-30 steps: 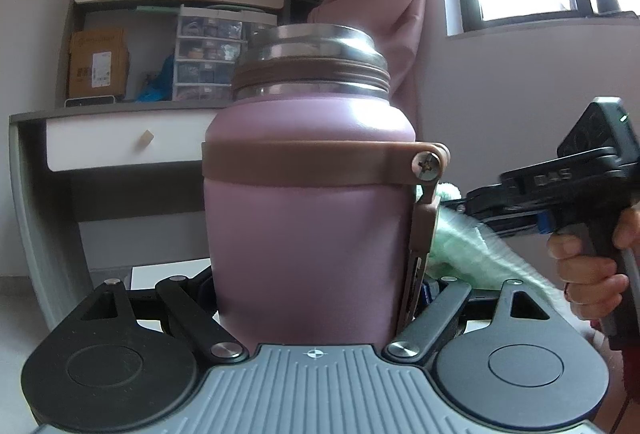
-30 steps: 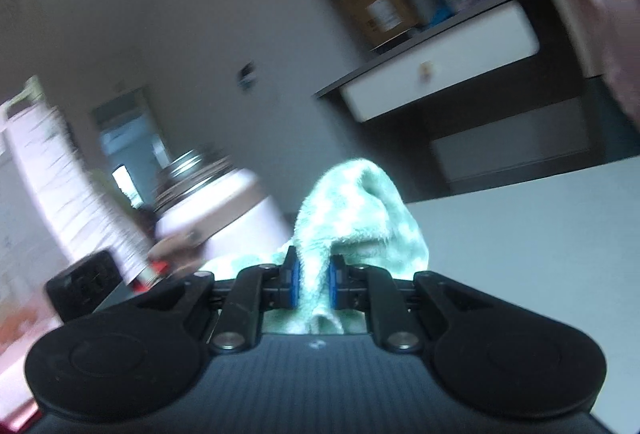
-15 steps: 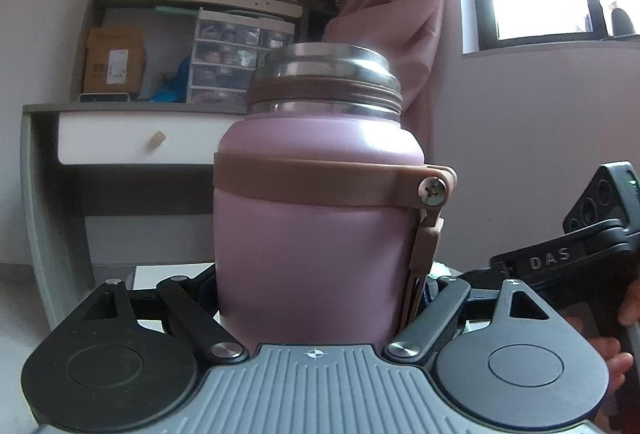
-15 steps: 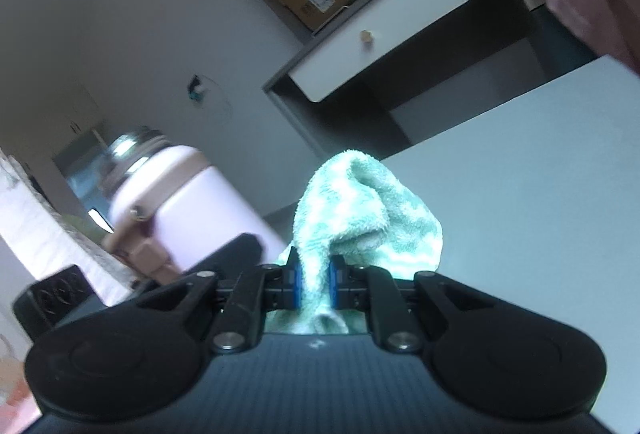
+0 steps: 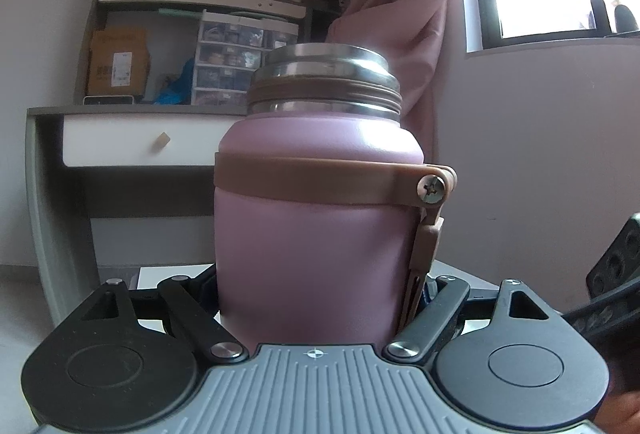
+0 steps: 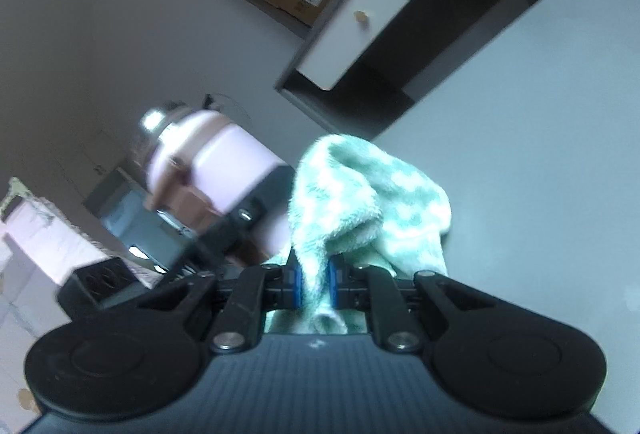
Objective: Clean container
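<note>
A pink steel container (image 5: 316,226) with an open metal mouth and a brown strap stands upright, filling the left wrist view. My left gripper (image 5: 320,286) is shut on its lower body, one finger on each side. In the tilted right wrist view the same container (image 6: 216,158) shows at the left, with a finger (image 6: 248,214) of the left gripper across it. My right gripper (image 6: 314,276) is shut on a green-and-white fluffy cloth (image 6: 372,194), which bulges out ahead of the blue pads, just to the right of the container. Whether cloth and container touch is unclear.
A pale table top (image 6: 540,134) stretches to the right of the cloth. Behind it stand a grey desk with a white drawer (image 5: 140,142), shelves with a cardboard box (image 5: 118,60), a pink curtain (image 5: 404,14) and a bright window. The right gripper's black body (image 5: 612,286) sits at the right edge.
The right gripper has rolled and sunk, so its view now tilts strongly. In the left wrist view it has dropped to the lower right edge and the cloth has gone from sight. The container stays gripped.
</note>
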`<action>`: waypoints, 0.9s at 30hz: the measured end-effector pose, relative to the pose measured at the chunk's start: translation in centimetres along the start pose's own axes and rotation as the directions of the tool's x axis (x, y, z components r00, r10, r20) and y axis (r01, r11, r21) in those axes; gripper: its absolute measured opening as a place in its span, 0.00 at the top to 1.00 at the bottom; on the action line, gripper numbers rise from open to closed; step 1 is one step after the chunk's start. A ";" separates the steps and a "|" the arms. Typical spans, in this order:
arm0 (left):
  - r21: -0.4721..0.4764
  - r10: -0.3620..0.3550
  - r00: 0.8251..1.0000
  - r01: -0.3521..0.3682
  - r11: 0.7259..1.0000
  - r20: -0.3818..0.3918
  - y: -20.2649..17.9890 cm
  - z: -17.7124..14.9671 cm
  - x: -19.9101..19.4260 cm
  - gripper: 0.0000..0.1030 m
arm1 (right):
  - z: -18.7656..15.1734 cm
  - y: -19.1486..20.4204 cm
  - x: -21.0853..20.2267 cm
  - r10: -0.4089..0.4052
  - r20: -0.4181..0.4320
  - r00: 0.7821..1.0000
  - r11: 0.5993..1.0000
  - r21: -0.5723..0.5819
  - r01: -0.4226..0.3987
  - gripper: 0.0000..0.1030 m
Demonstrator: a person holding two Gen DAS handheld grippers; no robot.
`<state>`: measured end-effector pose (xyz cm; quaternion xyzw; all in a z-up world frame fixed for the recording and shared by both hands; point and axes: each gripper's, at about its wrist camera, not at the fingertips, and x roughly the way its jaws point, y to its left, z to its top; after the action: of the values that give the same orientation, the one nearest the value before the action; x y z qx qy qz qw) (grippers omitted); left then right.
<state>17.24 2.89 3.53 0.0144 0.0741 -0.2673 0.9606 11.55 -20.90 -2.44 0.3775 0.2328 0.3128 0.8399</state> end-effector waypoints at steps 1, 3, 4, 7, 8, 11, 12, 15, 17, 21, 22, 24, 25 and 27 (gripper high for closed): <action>-0.003 0.000 1.000 0.000 1.000 -0.001 0.1 0.0 0.0 0.19 | -0.1 -0.2 0.2 -0.017 -0.002 1.000 1.000 0.001 0.017 0.88; -0.005 -0.002 1.000 0.002 1.000 -0.001 0.1 0.0 -0.1 0.19 | 0.0 -0.8 0.6 -0.054 -0.011 0.998 0.998 0.007 0.055 0.88; -0.006 -0.003 1.000 0.003 1.000 -0.001 0.2 0.0 -0.1 0.19 | 0.1 -0.9 0.7 -0.067 -0.011 0.998 0.998 0.004 0.067 0.88; -0.001 0.000 1.000 0.000 1.000 0.003 -0.1 -0.1 -0.1 0.19 | 0.2 -0.3 0.6 -0.091 -0.005 0.996 0.996 -0.024 0.091 0.88; -0.002 -0.001 1.000 0.001 1.000 0.003 0.0 -0.1 -0.1 0.19 | 0.1 -0.1 0.5 -0.073 0.002 0.997 0.997 -0.021 0.073 0.88; -0.005 -0.003 1.000 0.003 1.000 0.002 0.1 0.0 -0.2 0.19 | 0.5 0.4 -0.2 -0.014 0.047 0.999 1.000 0.001 0.014 0.88; -0.004 -0.003 1.000 0.003 1.000 0.002 0.1 0.0 -0.3 0.19 | 0.7 0.5 -0.4 0.007 0.062 0.998 1.000 0.004 -0.007 0.88; -0.005 -0.005 1.000 0.005 1.000 0.002 0.5 0.0 -0.3 0.19 | 1.0 0.6 -0.5 0.050 0.071 0.996 0.999 0.010 -0.051 0.88; -0.004 -0.006 1.000 0.006 1.000 0.001 0.5 0.0 -0.4 0.19 | 0.9 0.5 -0.2 0.058 0.062 0.996 0.998 0.014 -0.059 0.88; -0.005 -0.006 1.000 0.006 1.000 -0.001 0.4 0.4 -0.2 0.19 | 0.4 0.0 0.3 0.041 0.049 0.998 0.999 0.021 -0.042 0.88; -0.005 -0.006 1.000 0.006 1.000 0.000 0.4 0.5 -0.2 0.19 | 0.3 -0.1 0.3 0.036 0.044 0.998 0.999 0.023 -0.037 0.88; -0.005 -0.007 1.000 0.007 1.000 0.000 0.4 0.5 -0.1 0.19 | 0.1 -0.3 0.3 0.017 0.030 0.999 1.000 0.014 -0.017 0.88; -0.004 -0.007 1.000 0.007 1.000 -0.001 0.4 0.5 -0.1 0.19 | 0.0 -0.3 0.5 0.001 0.023 1.000 1.000 0.005 -0.001 0.88; -0.003 -0.007 1.000 0.007 1.000 0.000 0.4 0.5 -0.1 0.19 | -0.2 -0.3 0.7 -0.037 0.009 0.999 0.999 -0.016 0.037 0.88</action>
<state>17.45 3.27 4.06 0.0127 0.0747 -0.2708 0.9596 12.04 -20.42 -2.87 0.3677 0.2336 0.2975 0.8495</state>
